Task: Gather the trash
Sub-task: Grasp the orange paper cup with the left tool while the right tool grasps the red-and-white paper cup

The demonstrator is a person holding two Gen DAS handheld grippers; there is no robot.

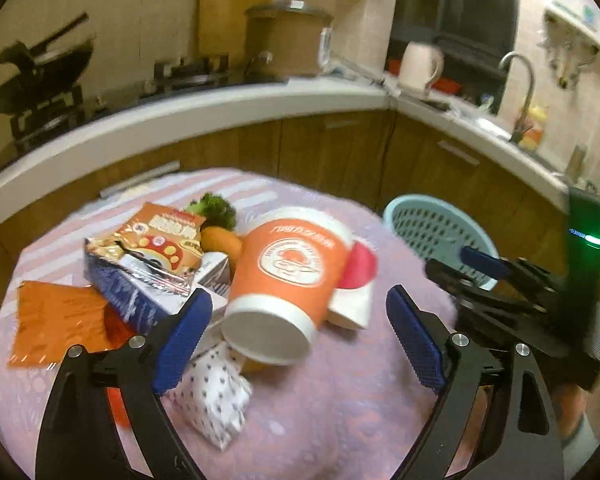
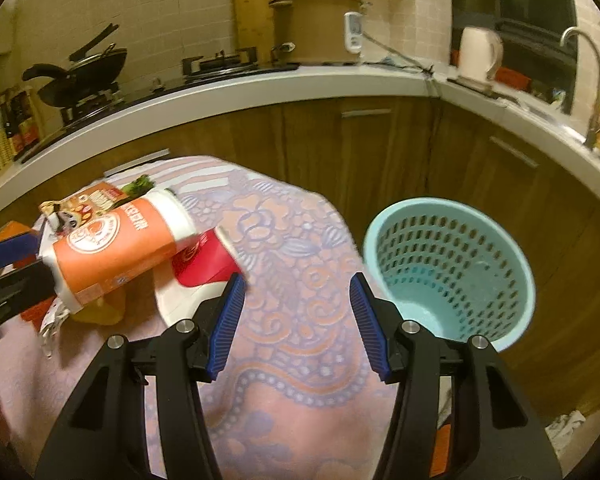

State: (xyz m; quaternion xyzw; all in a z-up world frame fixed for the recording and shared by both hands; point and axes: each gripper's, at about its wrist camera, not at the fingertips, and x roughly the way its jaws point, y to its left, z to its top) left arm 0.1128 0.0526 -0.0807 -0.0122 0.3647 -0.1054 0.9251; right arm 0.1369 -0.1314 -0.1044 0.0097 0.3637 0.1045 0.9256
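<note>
An orange paper cup [image 1: 288,276] lies on its side on the pink patterned tablecloth [image 1: 320,400], its base toward me; it also shows in the right wrist view [image 2: 116,248]. My left gripper [image 1: 300,336] is open, its blue pads either side of the cup's base without touching it. A red and white cup [image 1: 356,284] lies behind it. A snack bag [image 1: 156,248], an orange wrapper [image 1: 56,320] and a dotted white wrapper [image 1: 216,396] lie at the left. My right gripper [image 2: 296,320] is open and empty over bare cloth, left of the light blue perforated bin [image 2: 452,268].
Broccoli [image 1: 216,208] and a carrot [image 1: 220,242] lie behind the snack bag. A dark blue box [image 1: 128,300] sits under the bag. The bin stands off the table's right edge. Wooden cabinets and a white counter with stove, pot [image 2: 320,28] and kettle [image 2: 478,54] curve behind.
</note>
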